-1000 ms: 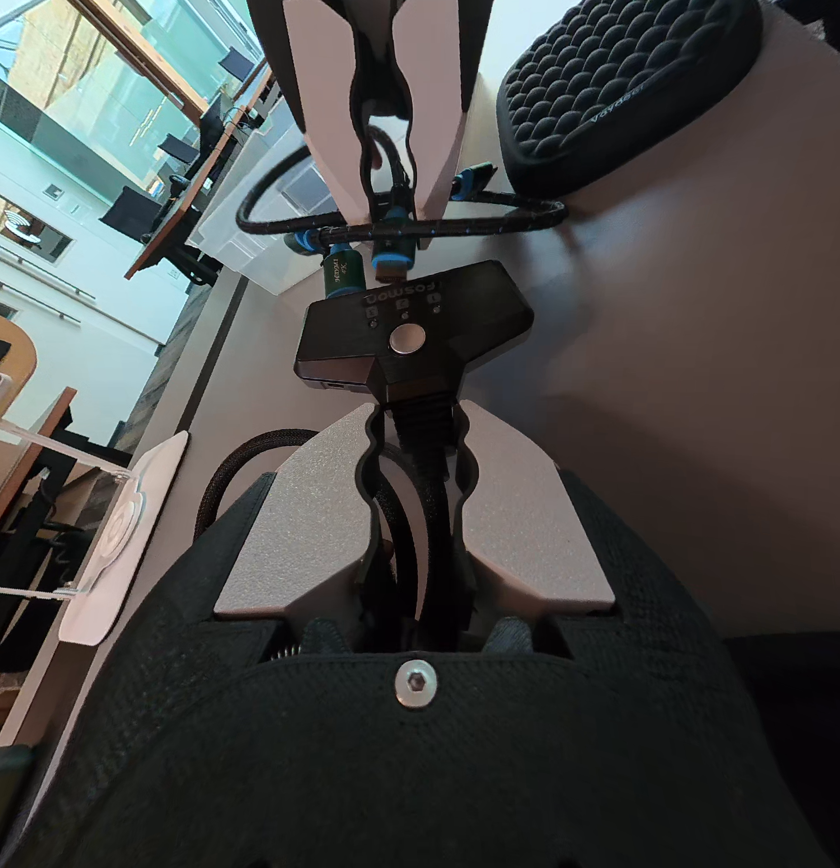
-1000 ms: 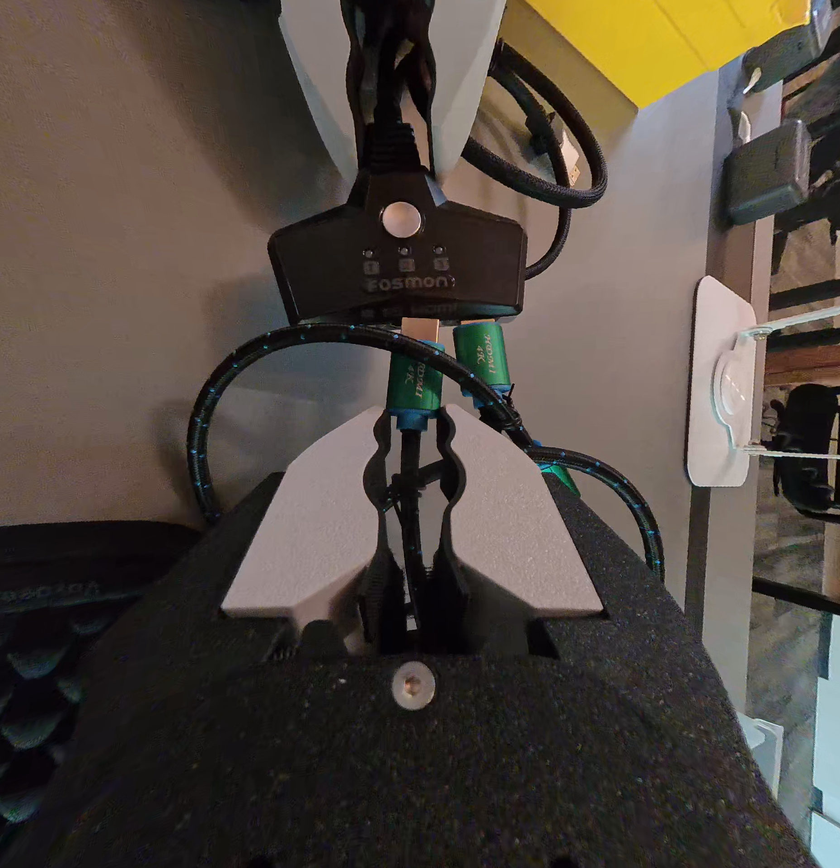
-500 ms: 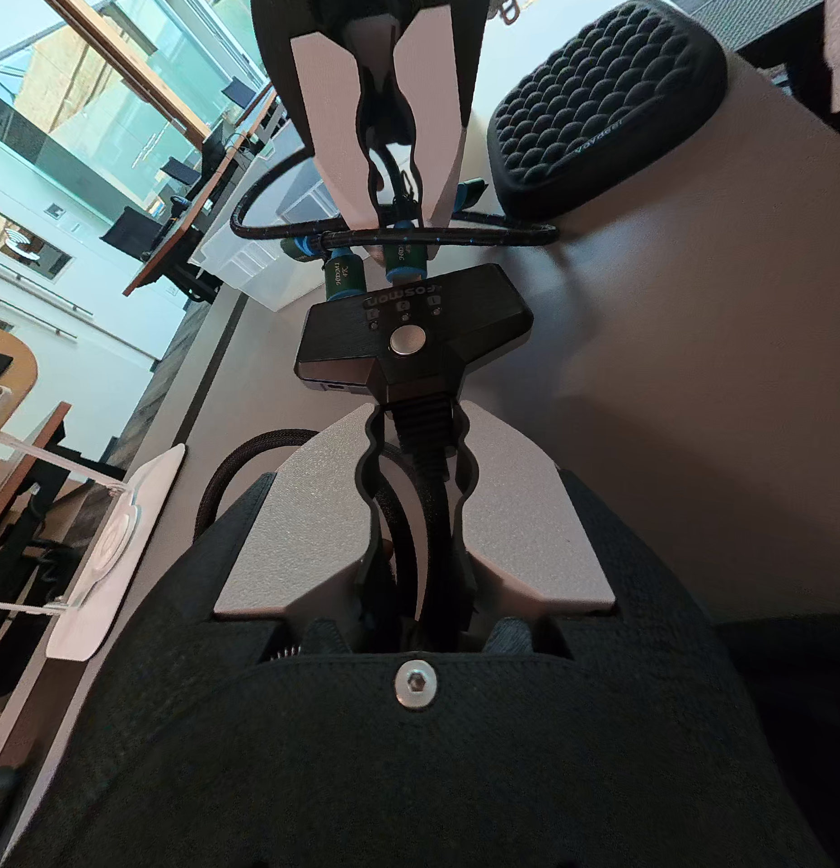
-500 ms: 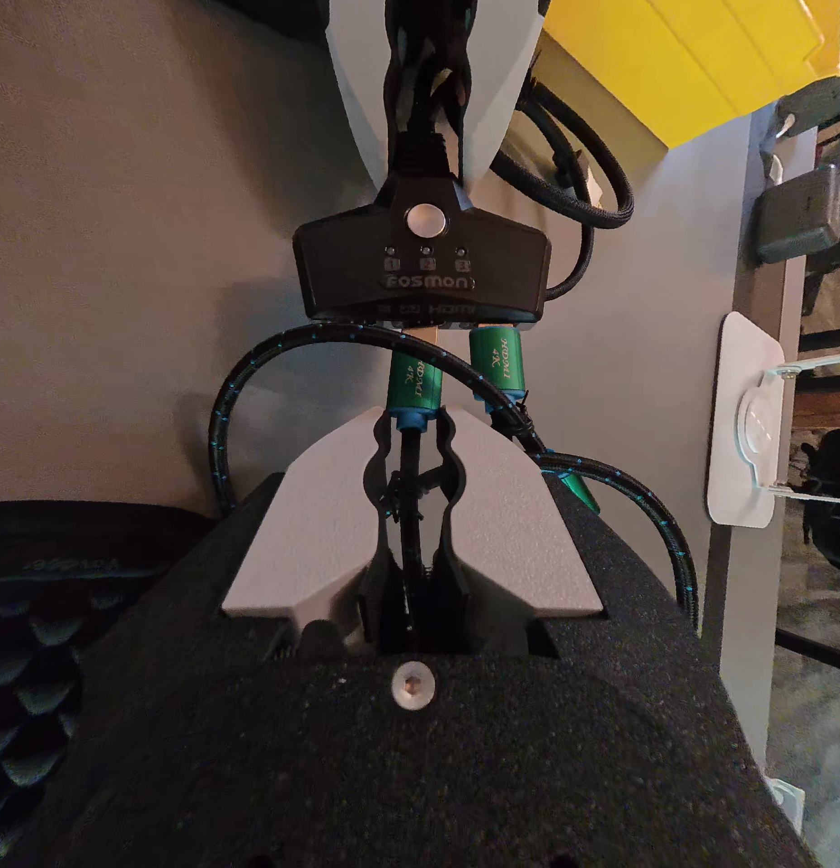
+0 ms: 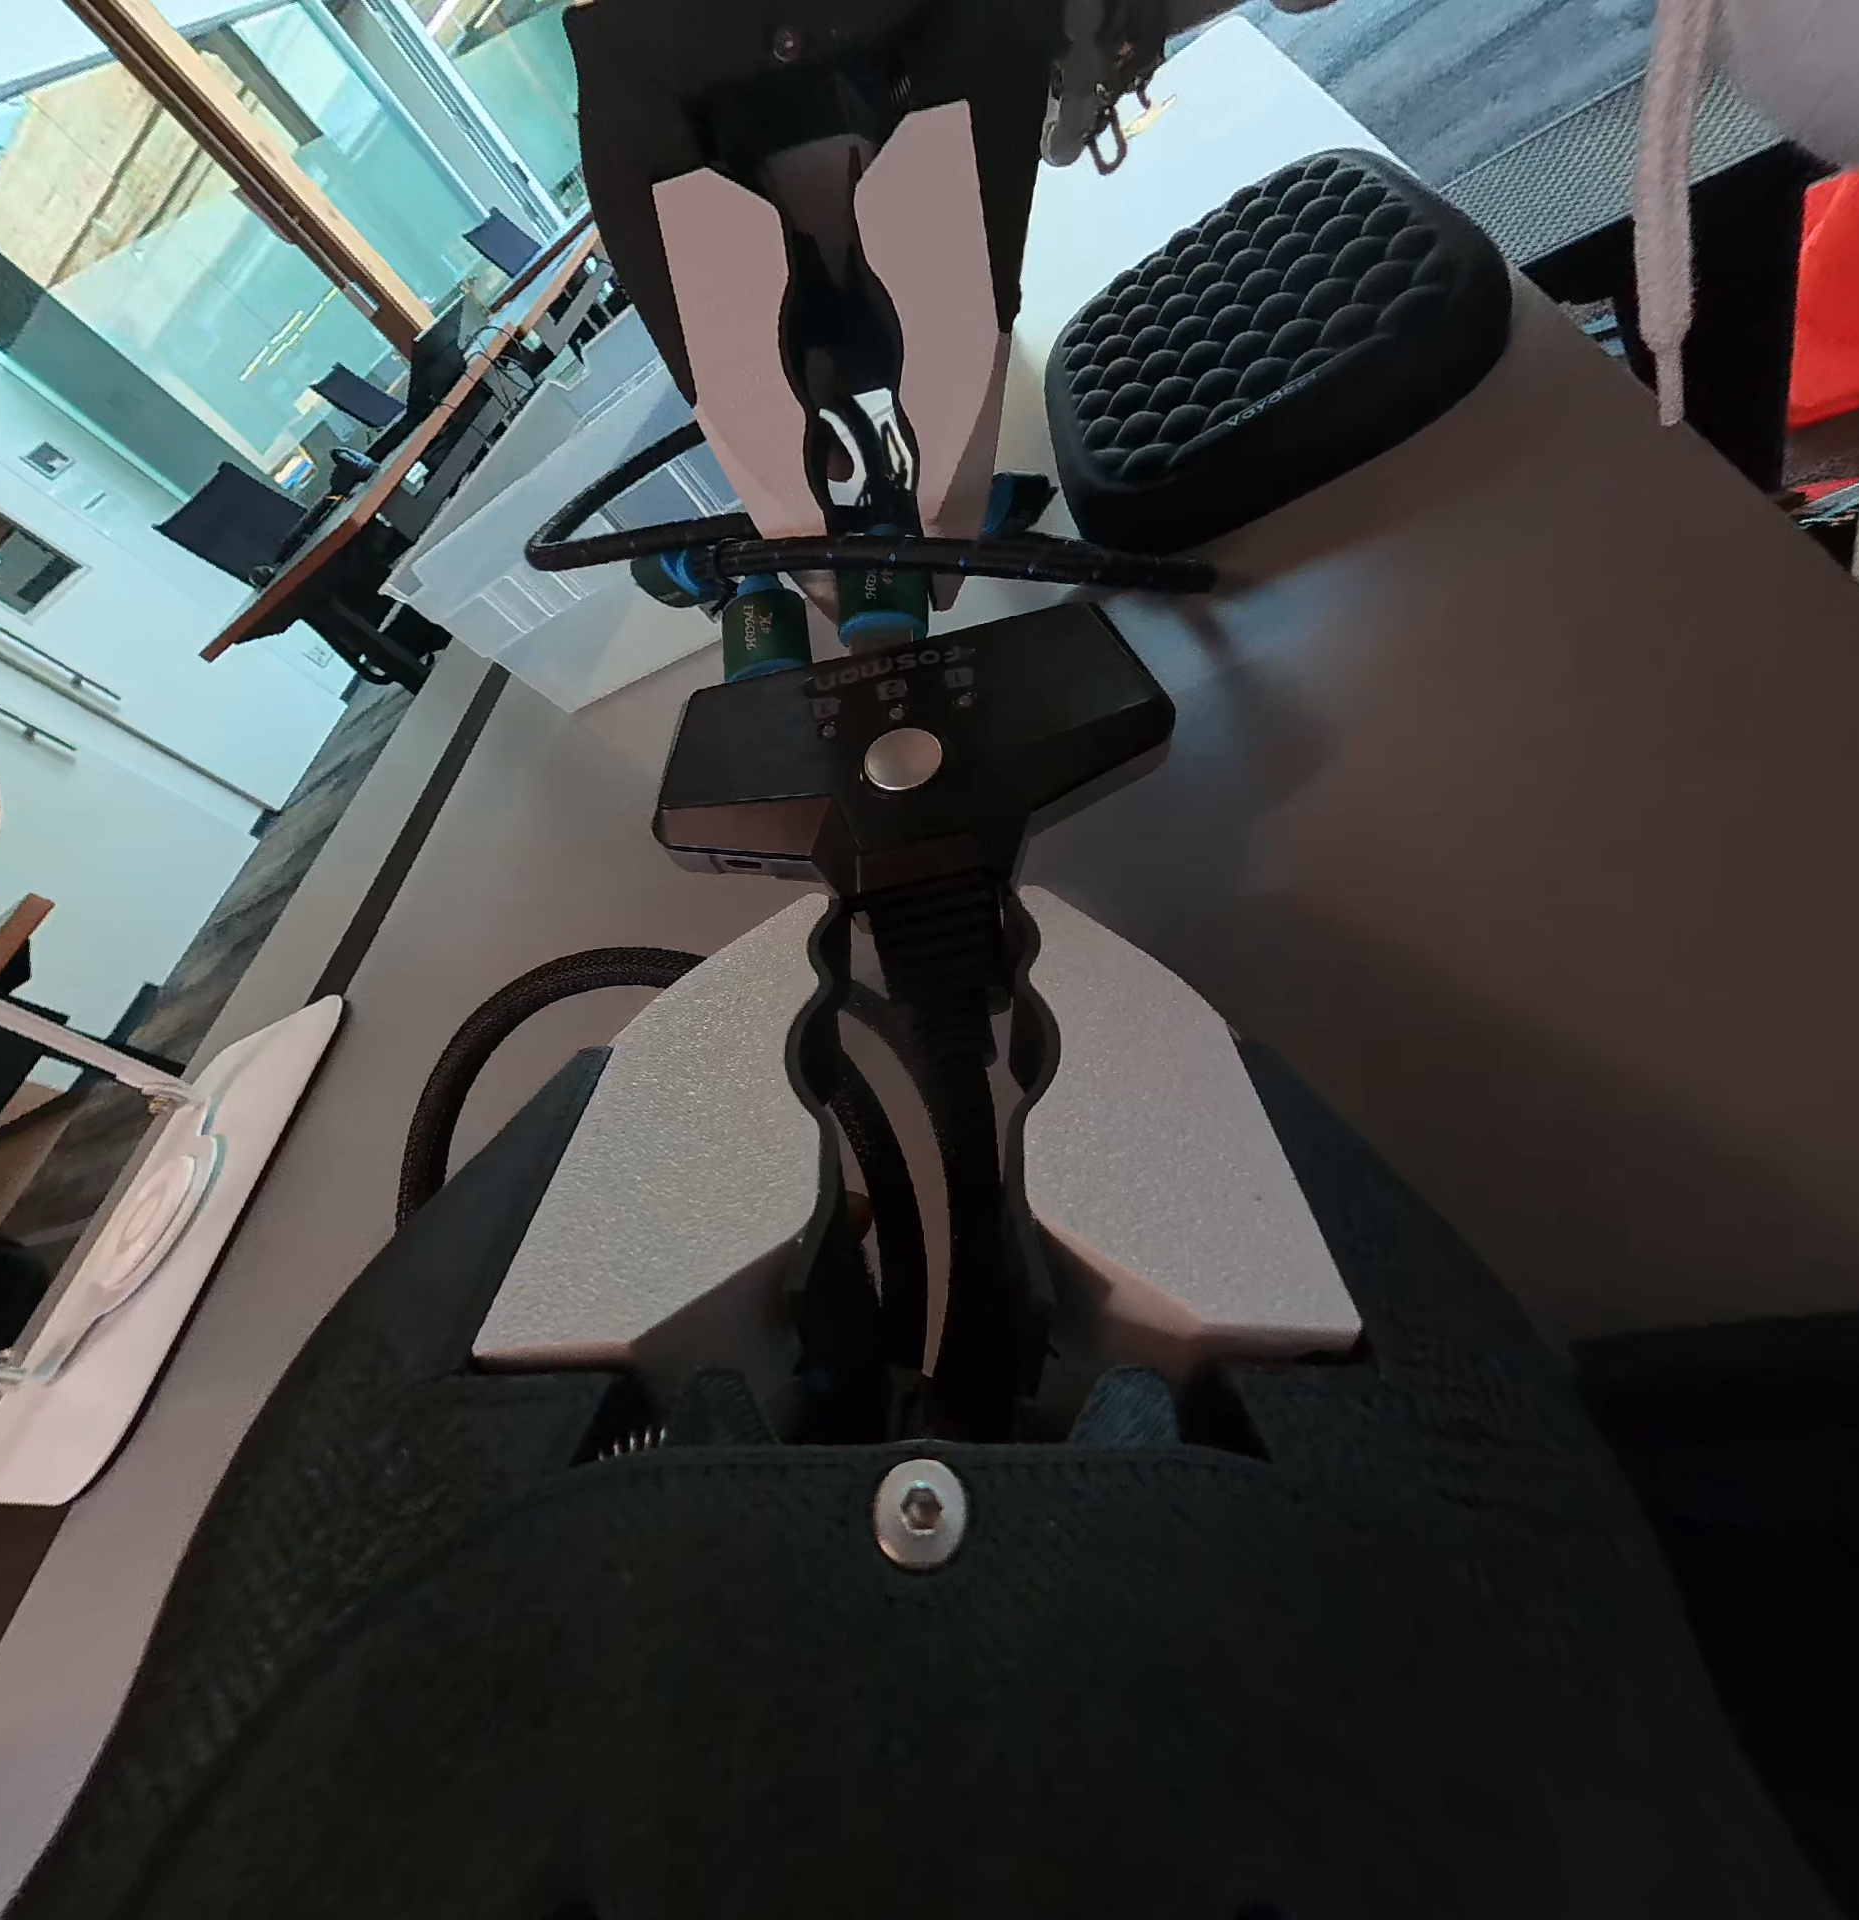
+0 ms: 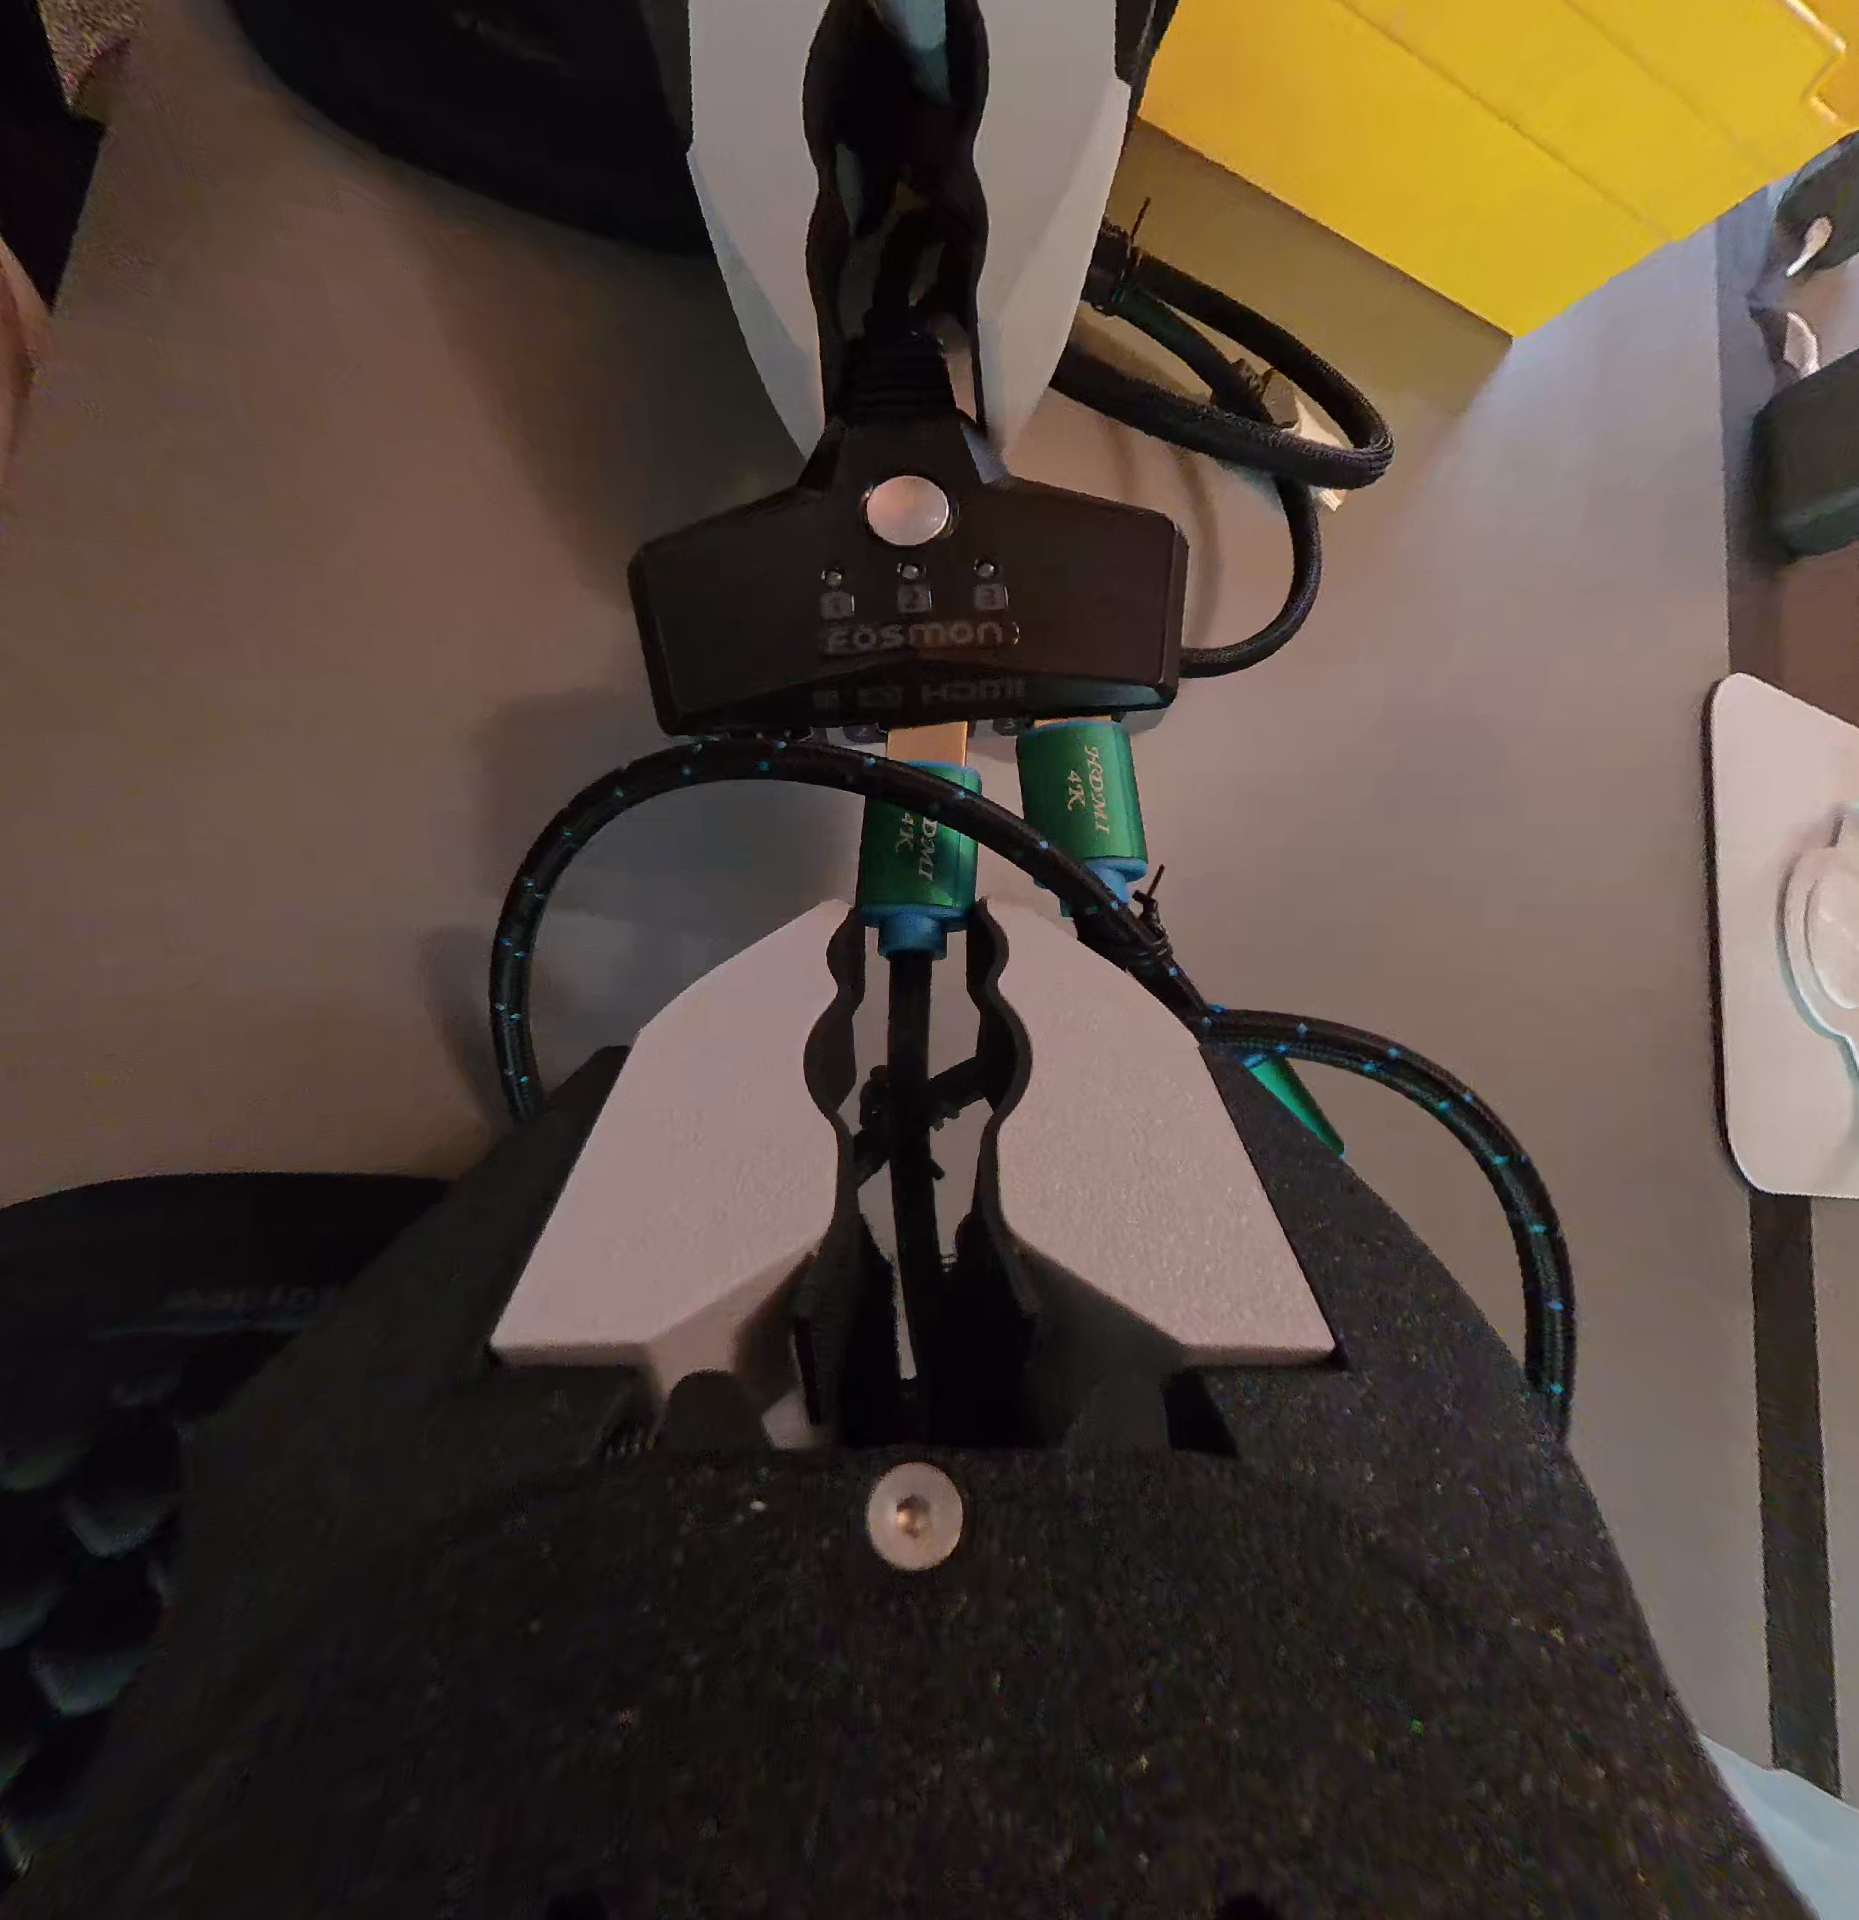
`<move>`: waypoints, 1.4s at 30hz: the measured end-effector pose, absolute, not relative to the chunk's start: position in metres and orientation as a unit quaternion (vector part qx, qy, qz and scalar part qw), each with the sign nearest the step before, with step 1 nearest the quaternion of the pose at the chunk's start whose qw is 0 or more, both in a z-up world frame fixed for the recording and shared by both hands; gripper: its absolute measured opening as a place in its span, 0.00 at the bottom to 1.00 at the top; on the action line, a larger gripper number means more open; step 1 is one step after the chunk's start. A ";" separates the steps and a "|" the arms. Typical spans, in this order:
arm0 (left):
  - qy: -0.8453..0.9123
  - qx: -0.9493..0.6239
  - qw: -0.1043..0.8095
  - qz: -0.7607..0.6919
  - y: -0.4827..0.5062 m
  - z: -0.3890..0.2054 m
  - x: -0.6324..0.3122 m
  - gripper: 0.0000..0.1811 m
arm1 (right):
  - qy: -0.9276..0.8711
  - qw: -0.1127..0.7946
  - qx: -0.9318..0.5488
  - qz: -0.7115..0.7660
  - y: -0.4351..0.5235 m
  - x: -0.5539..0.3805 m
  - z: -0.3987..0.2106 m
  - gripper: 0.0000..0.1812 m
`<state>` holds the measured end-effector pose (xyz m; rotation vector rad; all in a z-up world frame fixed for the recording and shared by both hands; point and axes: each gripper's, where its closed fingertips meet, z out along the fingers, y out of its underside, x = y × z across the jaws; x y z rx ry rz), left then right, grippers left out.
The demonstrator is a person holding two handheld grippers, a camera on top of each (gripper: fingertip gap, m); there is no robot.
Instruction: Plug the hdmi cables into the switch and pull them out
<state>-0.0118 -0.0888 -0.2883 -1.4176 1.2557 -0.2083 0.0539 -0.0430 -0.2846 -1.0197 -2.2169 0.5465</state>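
Two handheld grippers faced each other over a grey table [image 5: 1476,831], with a black HDMI switch [image 5: 914,727] between them.

In the left wrist view, the left gripper [image 5: 920,935] sat at the bottom centre, its two pale fingers [image 5: 717,1143] closed around the ribbed collar of the switch's own black cable [image 5: 940,987]. The switch lay just beyond the fingertips, at 12 o'clock from them, with a round silver button [image 5: 902,761] on top. Further out at 12 o'clock, the right gripper [image 5: 868,530] pointed back toward the camera.

In the right wrist view, the right gripper [image 6: 920,914] pinched the blue collar of a green HDMI plug [image 6: 917,831] between its fingertips. The plug's metal tip [image 6: 930,740] was still partly bare at the middle port on the edge of the switch [image 6: 904,613], so it was not fully seated. A second green plug [image 6: 1081,795] sat in the port at 3 o'clock from it. A braided black-and-blue cable [image 6: 634,790] looped across both plugs and curved away to 9 o'clock. The left gripper [image 6: 909,384] showed at 12 o'clock, clamped on the switch's cable.

A black textured cushion [image 5: 1278,332] lay at 1 o'clock in the left wrist view, a clear plastic bin [image 5: 551,582] at 11 o'clock, and a white pad [image 5: 156,1247] at 8 o'clock. A yellow bin [image 6: 1476,135] sat at 1 o'clock in the right wrist view.
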 end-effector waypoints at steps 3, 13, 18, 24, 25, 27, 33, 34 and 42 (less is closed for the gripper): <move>0.534 -0.609 0.579 -0.100 -0.090 -0.288 -0.012 0.15 | -0.853 0.299 -0.374 0.209 -0.047 0.054 -0.288 0.11; 0.541 -0.622 0.559 -0.096 -0.089 -0.293 -0.013 0.15 | -0.894 0.271 -0.320 0.157 -0.043 0.050 -0.295 0.11; 0.547 -0.631 0.540 -0.101 -0.090 -0.300 -0.013 0.16 | -0.891 0.272 -0.316 0.180 -0.047 0.049 -0.299 0.11; 0.559 -0.667 0.484 -0.093 -0.089 -0.321 -0.018 0.16 | -0.897 0.255 -0.347 0.100 -0.042 0.047 -0.331 0.11; 0.558 -0.669 0.483 -0.086 -0.087 -0.322 -0.019 0.16 | -0.885 0.257 -0.373 0.106 -0.041 0.047 -0.330 0.12; 0.556 -0.674 0.479 -0.081 -0.085 -0.323 -0.019 0.16 | -0.865 0.258 -0.418 0.098 -0.037 0.051 -0.326 0.15; 0.553 -0.672 0.483 -0.095 -0.088 -0.320 -0.018 0.16 | -0.840 0.255 -0.476 0.060 -0.040 0.063 -0.330 0.12; 0.553 -0.671 0.485 -0.097 -0.089 -0.320 -0.018 0.16 | -0.843 0.281 -0.457 0.034 -0.034 0.059 -0.328 0.06; 0.553 -0.671 0.481 -0.113 -0.091 -0.319 -0.012 0.16 | -0.887 0.313 -0.317 -0.117 -0.020 0.053 -0.334 0.05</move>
